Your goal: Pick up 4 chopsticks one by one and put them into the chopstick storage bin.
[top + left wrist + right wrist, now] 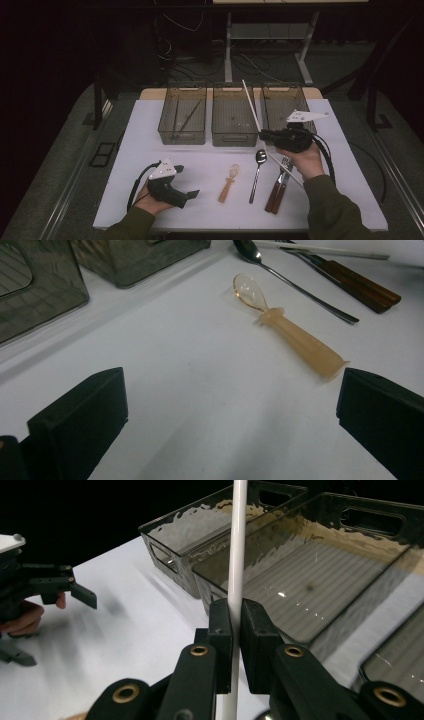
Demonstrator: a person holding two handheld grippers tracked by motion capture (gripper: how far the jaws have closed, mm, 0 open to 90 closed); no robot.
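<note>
Three bins [234,121] line the bench's [150,200] far edge; right gripper [264,134] clamps a white chopstick [251,109], slanting up-left over the middle bin; left gripper [192,193] gapes empty.

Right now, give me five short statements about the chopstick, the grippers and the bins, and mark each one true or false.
1. The right gripper is shut on the white chopstick. True.
2. The left gripper holds the amber spoon. False: its fingers stand wide apart and the spoon lies on the table beyond them.
3. Three dark see-through bins stand in a row at the far side of the table. True.
4. The left bin is empty. False: thin dark sticks lie in it.
5. The metal spoon lies in the middle bin. False: it lies on the white table.
</note>
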